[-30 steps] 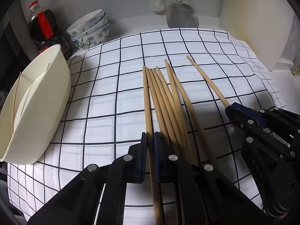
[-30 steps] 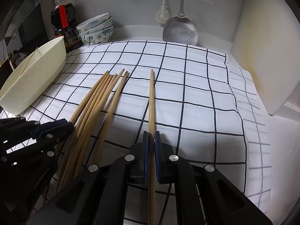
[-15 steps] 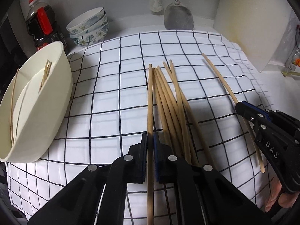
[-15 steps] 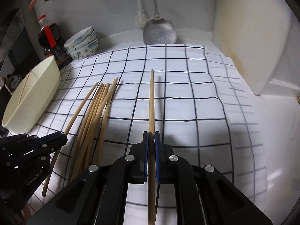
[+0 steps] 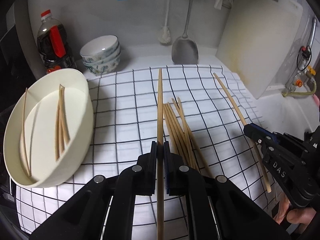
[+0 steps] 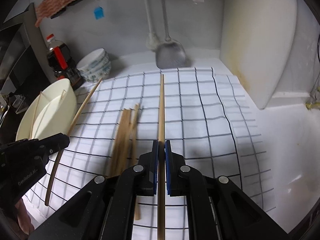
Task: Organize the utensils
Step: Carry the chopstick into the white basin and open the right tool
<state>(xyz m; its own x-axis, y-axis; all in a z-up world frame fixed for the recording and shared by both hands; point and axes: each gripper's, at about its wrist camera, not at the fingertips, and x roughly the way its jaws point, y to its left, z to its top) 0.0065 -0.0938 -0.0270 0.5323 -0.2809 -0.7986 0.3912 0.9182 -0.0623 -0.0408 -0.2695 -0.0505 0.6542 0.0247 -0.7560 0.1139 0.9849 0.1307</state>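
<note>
My left gripper (image 5: 160, 147) is shut on one wooden chopstick (image 5: 159, 104) and holds it above the checked cloth (image 5: 124, 120). My right gripper (image 6: 161, 146) is shut on another chopstick (image 6: 161, 104), also lifted; it shows at the right of the left wrist view (image 5: 230, 100). A bundle of several chopsticks (image 5: 178, 126) lies on the cloth between the grippers, and shows in the right wrist view (image 6: 126, 132). A cream oval bowl (image 5: 82, 124) at the left holds several chopsticks (image 5: 61, 120).
Stacked patterned bowls (image 5: 102, 56) and a dark sauce bottle (image 5: 54, 42) stand at the back left. A metal spatula (image 5: 185, 48) and a brush (image 5: 165, 34) hang at the back wall. A white cutting board (image 5: 260, 46) leans at the right, next to a sink.
Both grippers have risen and pulled back, each lifting its chopstick off the cloth. The bundle stays on the cloth.
</note>
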